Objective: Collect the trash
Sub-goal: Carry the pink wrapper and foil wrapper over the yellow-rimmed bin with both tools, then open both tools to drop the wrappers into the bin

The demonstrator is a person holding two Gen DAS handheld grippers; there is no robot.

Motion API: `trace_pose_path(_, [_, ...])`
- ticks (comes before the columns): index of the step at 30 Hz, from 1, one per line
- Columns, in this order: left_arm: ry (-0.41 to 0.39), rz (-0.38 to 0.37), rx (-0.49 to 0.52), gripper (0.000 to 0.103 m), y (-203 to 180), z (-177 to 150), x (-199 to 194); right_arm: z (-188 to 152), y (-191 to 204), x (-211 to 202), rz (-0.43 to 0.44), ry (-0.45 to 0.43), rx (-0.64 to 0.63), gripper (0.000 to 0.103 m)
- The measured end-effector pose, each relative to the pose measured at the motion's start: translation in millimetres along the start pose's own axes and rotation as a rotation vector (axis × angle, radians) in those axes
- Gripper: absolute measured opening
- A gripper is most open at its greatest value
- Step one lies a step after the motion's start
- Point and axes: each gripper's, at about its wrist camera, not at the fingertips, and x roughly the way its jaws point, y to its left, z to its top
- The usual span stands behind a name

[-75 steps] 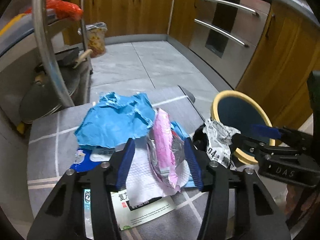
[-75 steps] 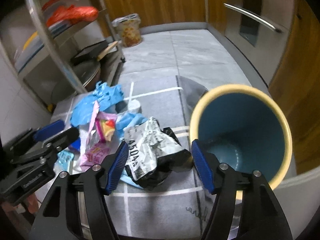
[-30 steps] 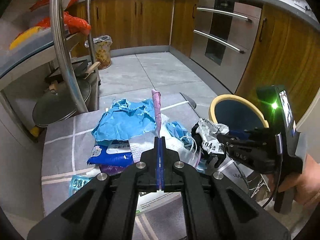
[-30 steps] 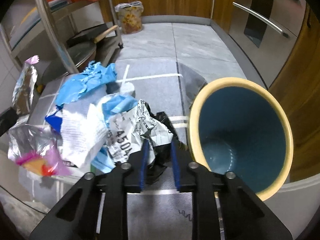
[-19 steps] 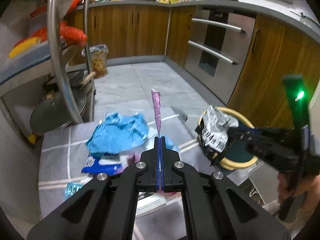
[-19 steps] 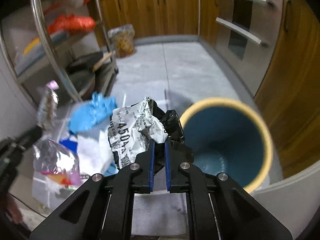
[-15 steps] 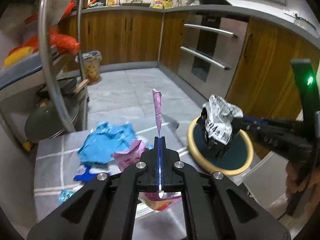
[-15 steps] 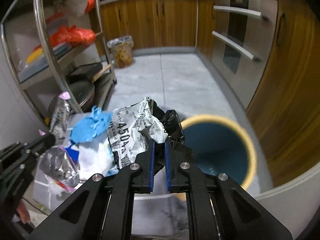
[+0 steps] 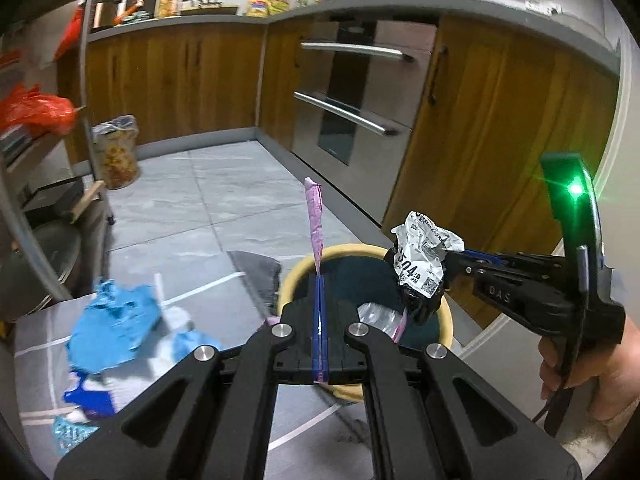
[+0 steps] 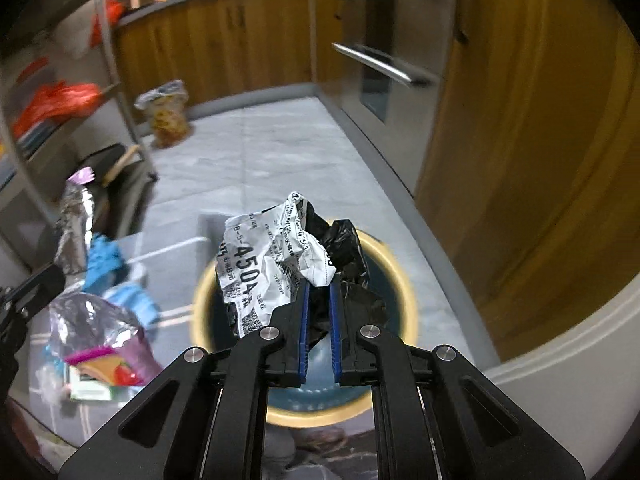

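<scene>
Both hand-held grippers hang over the yellow-rimmed blue bin point(image 10: 404, 300), each with a catch. The right gripper point(image 10: 318, 292) is clamped on a crumpled black bag with a printed white label point(image 10: 264, 272), directly above the bin's mouth. The left gripper point(image 9: 320, 300) has its pads pressed flat together on the edge of a pink foil snack wrapper point(image 9: 314, 216); the wrapper's silver body dangles at the bin's near rim, more beside it than over it.

That is where I see the risk: let go now and the wrapper may slide down outside the bin or catch on the rim, being light and floppy. The bag is bulky and springy, so it could snag on a pad as the jaws part, and the two grippers are close enough over the bin to knock together.

The bin stands on a grey mat with white lines point(image 9: 248, 280), where blue torn plastic point(image 9: 116, 328) and other scraps lie beside it. Beyond are a grey tiled floor, wooden cabinets point(image 9: 180, 80), an oven front and a metal rack.
</scene>
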Motion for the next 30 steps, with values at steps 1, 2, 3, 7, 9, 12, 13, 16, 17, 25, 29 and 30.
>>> trace_pose_path(1, [0.005, -0.007, 0.002, 0.0, -1.7, -0.7, 4.7, -1.5, -10.2, 6.4, -0.004, 0.02, 0.027, 0.01])
trace_pose_path(2, [0.012, -0.017, 0.002, 0.0, -5.5, -0.9, 13.1, -2.7, -17.1, 11.3, -0.009, 0.034, 0.045, 0.01])
trace_pose_path(3, [0.018, -0.025, 0.0, 0.0, -8.4, -0.6, 19.9, -3.4, -24.5, 16.7, -0.015, 0.048, 0.062, 0.01])
trace_pose_path(7, [0.039, -0.066, -0.022, 0.0, -16.5, 0.4, 42.8, -3.0, -40.8, 37.1, -0.032, 0.092, 0.103, 0.01])
trace_pose_path(9, [0.046, -0.078, -0.013, 0.0, -22.7, 1.8, 52.8, -3.7, -43.2, 42.2, -0.029, 0.106, 0.122, 0.01])
trace_pose_path(12, [0.051, -0.09, -0.01, 0.0, -29.6, 1.6, 64.4, -1.7, -38.5, 46.8, -0.016, 0.106, 0.131, 0.01])
trace_pose_path(13, [0.053, -0.095, -0.014, 0.0, -30.5, -0.3, 65.6, -1.9, -37.0, 47.1, -0.014, 0.104, 0.126, 0.01])
trace_pose_path(16, [0.08, -0.099, -0.034, 0.0, -32.2, -3.1, 79.5, -4.2, -37.4, 49.9, -0.024, 0.114, 0.114, 0.01])
trace_pose_path(17, [0.086, -0.097, -0.039, 0.0, -32.0, -4.6, 82.0, -3.7, -38.8, 51.9, -0.028, 0.123, 0.121, 0.011])
trace_pose_path(25, [0.139, -0.073, -0.01, 0.0, -36.6, -13.9, 101.7, -3.4, -41.0, 51.8, -0.038, 0.119, 0.122, 0.012])
trace_pose_path(29, [0.156, -0.053, 0.006, 0.0, -36.5, -18.5, 105.9, -3.8, -41.8, 50.8, -0.032, 0.114, 0.119, 0.014])
trace_pose_path(30, [0.157, -0.048, 0.01, 0.0, -36.3, -20.7, 105.5, -3.6, -42.0, 50.6, -0.032, 0.113, 0.118, 0.016])
